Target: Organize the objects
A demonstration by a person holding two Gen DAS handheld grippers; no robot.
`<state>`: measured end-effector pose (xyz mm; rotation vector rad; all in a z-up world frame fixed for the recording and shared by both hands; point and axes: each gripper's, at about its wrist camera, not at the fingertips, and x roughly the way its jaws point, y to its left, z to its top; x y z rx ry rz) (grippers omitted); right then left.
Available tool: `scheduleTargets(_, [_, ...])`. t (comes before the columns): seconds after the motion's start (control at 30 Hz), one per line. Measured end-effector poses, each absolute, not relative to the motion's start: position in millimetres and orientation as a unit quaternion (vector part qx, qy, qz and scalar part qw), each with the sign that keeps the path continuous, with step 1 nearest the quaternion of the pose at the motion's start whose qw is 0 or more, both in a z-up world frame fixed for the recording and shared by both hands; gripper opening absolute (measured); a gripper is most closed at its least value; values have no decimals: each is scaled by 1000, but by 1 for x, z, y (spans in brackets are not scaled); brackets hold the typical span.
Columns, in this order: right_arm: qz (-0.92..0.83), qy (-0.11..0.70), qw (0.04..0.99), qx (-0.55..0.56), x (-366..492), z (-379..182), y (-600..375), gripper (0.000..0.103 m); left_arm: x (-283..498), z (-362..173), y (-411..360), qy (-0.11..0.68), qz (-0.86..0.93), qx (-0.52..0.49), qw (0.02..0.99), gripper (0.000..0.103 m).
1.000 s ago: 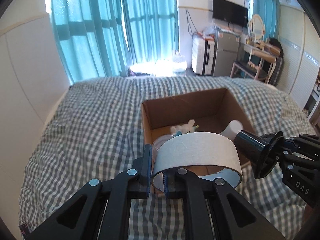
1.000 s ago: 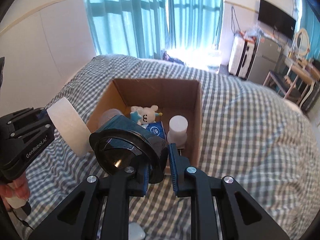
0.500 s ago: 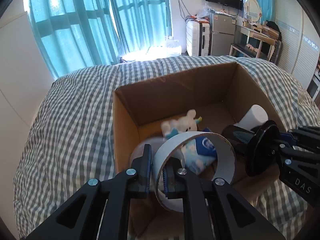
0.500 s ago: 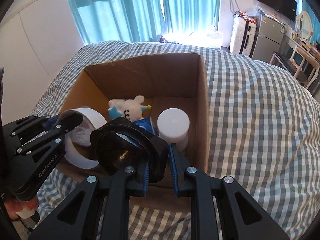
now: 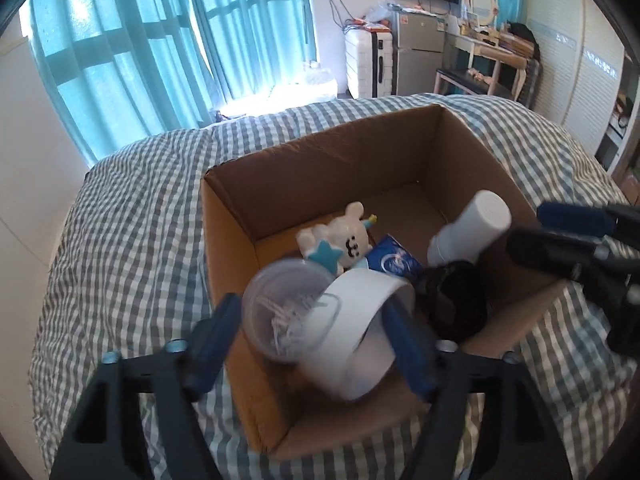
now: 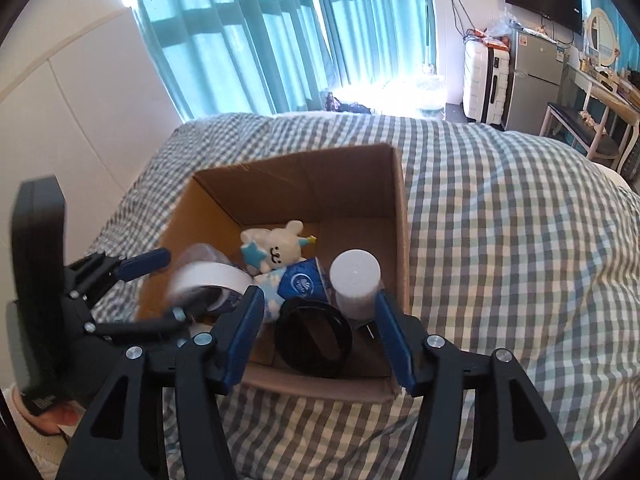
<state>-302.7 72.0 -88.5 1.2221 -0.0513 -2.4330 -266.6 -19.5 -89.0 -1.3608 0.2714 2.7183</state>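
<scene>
An open cardboard box (image 5: 224, 232) (image 6: 400, 220) sits on the checked bed. My left gripper (image 5: 311, 304) (image 6: 174, 285) hangs over its near left corner with its jaws opening. The white tape roll (image 5: 360, 320) (image 6: 208, 280) lies blurred between the pads, leaning on a clear tub of paper clips (image 5: 280, 316). My right gripper (image 6: 319, 300) (image 5: 526, 228) is over the near right side, jaws opening. The black round lens-like piece (image 6: 316, 340) (image 5: 456, 300) rests in the box between its pads, free of both.
The box also holds a white plush bear (image 6: 276, 248), a blue tissue pack (image 6: 300, 284) and a white cylinder bottle (image 6: 356, 280). A white wall runs along the bed's left side. A suitcase (image 5: 368, 60), fridge and dressing table stand beyond the bed's far end.
Both grippers came forward and down over the box, then went from shut to open. The tape roll and the black piece left their pads and now lie inside the box.
</scene>
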Motion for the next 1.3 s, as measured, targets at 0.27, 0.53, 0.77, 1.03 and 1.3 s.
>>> scheduleTargets(0.27, [-885,-14,205,417,-264,-61,84,58,-231,-50,-32,48,901,-429,42,85])
scheduleTargets(0.53, [-897,4,205,392,-215,-34,91,68,-186,-13,-44,2,915,-403,34,92])
scheduleTargets(0.77, [-911,17,194,364,-173,-14,104,88,-146,-5,-44,-23,918,-395,28,96])
scheduleTargets(1.03, [-916,25,188,353,-133,-17,121,88,-108,2,-46,-34,931,-364,6,97])
scheduleTargets(1.3, [-915,40,169,365,-110,-50,131,88,-84,-32,-43,-37,917,-398,1,99])
